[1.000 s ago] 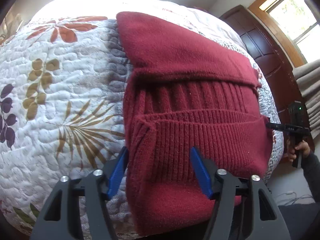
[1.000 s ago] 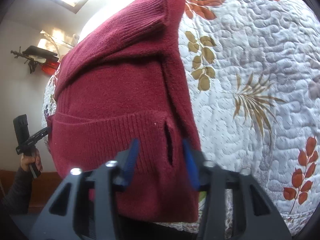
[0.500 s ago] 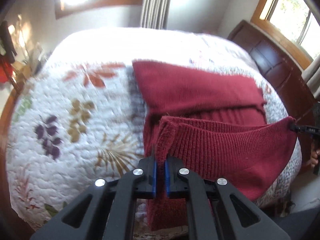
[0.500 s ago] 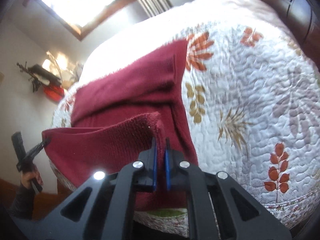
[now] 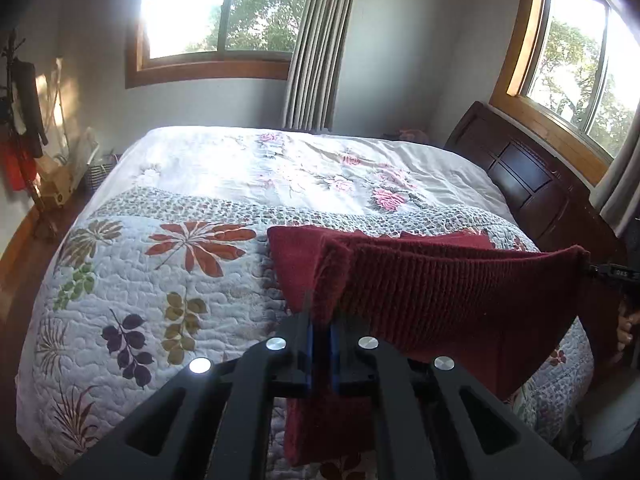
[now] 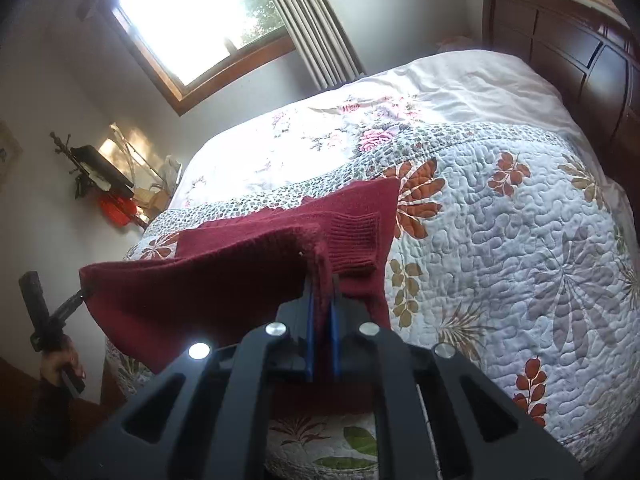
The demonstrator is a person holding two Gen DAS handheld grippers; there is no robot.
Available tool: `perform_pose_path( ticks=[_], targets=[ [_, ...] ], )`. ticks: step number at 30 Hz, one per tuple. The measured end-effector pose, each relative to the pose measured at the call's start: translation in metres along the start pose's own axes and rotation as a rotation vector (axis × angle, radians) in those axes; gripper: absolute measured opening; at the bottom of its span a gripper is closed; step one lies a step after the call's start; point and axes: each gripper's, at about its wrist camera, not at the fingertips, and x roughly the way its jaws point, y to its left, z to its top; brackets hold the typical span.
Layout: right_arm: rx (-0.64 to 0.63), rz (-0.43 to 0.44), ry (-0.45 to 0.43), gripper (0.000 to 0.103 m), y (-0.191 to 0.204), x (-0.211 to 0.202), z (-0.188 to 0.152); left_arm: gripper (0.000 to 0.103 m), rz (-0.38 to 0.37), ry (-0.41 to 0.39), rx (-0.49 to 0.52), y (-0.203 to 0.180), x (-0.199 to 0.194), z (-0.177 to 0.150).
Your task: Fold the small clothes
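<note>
I am holding my left tool (image 5: pixel 320 336) closed on one corner of the red sweater (image 5: pixel 440 296), and its blue pads (image 5: pixel 309 344) are pressing the knit between them. In the left wrist view the ribbed edge is stretching from this corner toward the right, where my right tool (image 5: pixel 600 270) is gripping the other corner. My right hand (image 5: pixel 626 328) is showing only partly at the right border of that view.

In the right wrist view my right tool (image 6: pixel 322 320) is also closed on the sweater (image 6: pixel 208 288), with the fabric standing up between the pads (image 6: pixel 310 328). The lifted edge is running to the left there, to my left tool (image 6: pixel 76 300), which my left hand (image 6: pixel 60 364) is holding by the handle.

The lifted near part of the sweater is hanging in the air between the two tools, above the near edge of the bed (image 5: pixel 160 280). The far part is lying flat on the quilt (image 6: pixel 520 220), which is printed with leaves and flowers. One ribbed cuff (image 6: pixel 356 244) is resting on that flat part, just beyond my right tool.

At the right of the bed a dark headboard (image 5: pixel 532 184) is standing under a window (image 5: pixel 580 72). Another window (image 5: pixel 212 8) with a curtain (image 5: pixel 316 44) is on the far wall.
</note>
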Motion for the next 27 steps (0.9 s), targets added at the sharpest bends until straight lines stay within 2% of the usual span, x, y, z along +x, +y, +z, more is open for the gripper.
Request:
perform_pose_path(
  ticks=[7,19,24,27],
  targets=[
    [-0.049,0.011,-0.024,0.005,0.015,0.003,0.036,0.006,-0.017,-0.033,0.04,-0.003,0.008,0.028],
    [-0.084,0.022,-0.019,0.005,0.013,0.044,0.105,0.006,-0.033,-0.028,0.085,0.008,0.056,0.087],
    [-0.071,0.017,0.004,0.005,0.002,0.073,0.133,0.006,-0.052,0.005,0.105,0.014,0.092,0.117],
    [-0.046,0.016,0.045,0.005,-0.011,0.101,0.146,0.006,-0.073,0.06,0.088,0.022,0.125,0.128]
  ],
)
